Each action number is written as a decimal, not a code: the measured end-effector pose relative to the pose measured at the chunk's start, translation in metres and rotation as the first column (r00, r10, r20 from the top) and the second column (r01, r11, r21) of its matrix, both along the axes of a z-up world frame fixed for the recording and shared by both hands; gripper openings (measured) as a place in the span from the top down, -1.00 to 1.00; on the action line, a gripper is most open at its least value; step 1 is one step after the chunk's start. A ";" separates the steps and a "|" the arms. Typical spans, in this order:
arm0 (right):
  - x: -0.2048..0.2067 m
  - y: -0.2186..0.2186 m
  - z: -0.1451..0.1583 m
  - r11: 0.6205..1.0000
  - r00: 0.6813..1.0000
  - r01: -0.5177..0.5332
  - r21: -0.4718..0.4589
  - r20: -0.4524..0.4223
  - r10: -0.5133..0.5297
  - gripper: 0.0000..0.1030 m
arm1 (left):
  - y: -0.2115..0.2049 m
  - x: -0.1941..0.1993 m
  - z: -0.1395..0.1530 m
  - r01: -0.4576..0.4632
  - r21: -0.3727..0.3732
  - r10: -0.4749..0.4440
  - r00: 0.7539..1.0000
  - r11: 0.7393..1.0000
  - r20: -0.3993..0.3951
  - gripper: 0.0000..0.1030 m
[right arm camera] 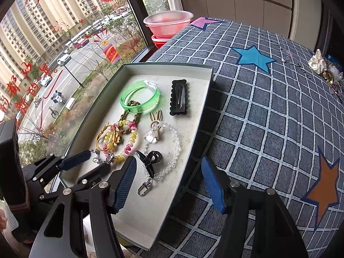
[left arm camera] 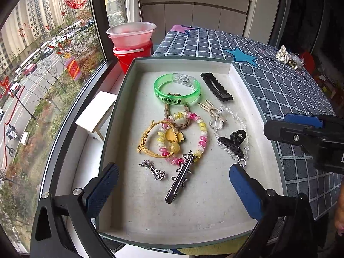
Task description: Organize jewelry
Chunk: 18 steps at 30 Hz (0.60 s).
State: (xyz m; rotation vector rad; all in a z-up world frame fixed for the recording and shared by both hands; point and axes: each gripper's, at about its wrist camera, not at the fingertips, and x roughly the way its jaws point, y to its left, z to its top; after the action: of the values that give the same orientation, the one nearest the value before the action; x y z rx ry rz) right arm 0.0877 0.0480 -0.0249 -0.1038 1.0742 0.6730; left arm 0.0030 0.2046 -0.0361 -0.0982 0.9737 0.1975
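A shallow grey tray [left arm camera: 217, 219] [right arm camera: 193, 118] holds the jewelry: a green bangle [left arm camera: 176, 90] [right arm camera: 139, 97], a black snap clip [left arm camera: 216, 87] [right arm camera: 179, 100], a pink-yellow bead bracelet [left arm camera: 202, 137] [right arm camera: 131, 138], a clear bead strand [left arm camera: 240, 120] [right arm camera: 176, 144], a black claw clip [left arm camera: 233, 143] [right arm camera: 151, 160], a star hair clip [left arm camera: 181, 178] and a silver charm [left arm camera: 153, 169]. My left gripper [left arm camera: 174, 186] is open and empty over the tray's near part. My right gripper [right arm camera: 169, 182] is open and empty over the tray's right rim.
More jewelry [left arm camera: 289, 59] [right arm camera: 324, 71] lies on the checked tablecloth [right arm camera: 268, 118] at the far right. A pink bowl on a red bucket [left arm camera: 131, 43] [right arm camera: 167, 25] stands by the window. A white stool [left arm camera: 96, 114] is left of the tray.
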 end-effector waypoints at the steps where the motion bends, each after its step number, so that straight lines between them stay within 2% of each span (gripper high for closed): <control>1: 0.001 -0.001 0.000 1.000 1.000 0.002 0.001 0.000 -0.002 -0.29 | -0.001 0.000 0.002 0.005 0.000 -0.005 1.000 1.000 0.001 -1.00; 12: -0.002 -0.001 0.002 1.000 1.000 -0.003 -0.005 -0.001 0.003 -0.30 | 0.005 -0.001 0.005 -0.031 0.003 0.031 0.999 1.000 -0.011 -1.00; 16: -0.007 0.001 0.006 1.000 1.000 -0.011 -0.026 0.017 0.012 -0.41 | 0.007 -0.003 0.009 -0.052 0.017 0.052 0.998 0.999 -0.019 -1.00; 18: -0.011 0.002 0.011 0.999 0.999 -0.013 -0.044 0.046 0.015 -0.53 | 0.008 -0.006 0.013 -0.060 0.023 0.060 0.998 0.998 -0.013 -1.00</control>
State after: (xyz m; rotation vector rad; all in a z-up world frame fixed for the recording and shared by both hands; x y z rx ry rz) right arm 0.0766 0.0504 -0.0136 -0.1641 1.0451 0.6571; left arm -0.0027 0.2126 -0.0235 -0.1053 0.9830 0.2645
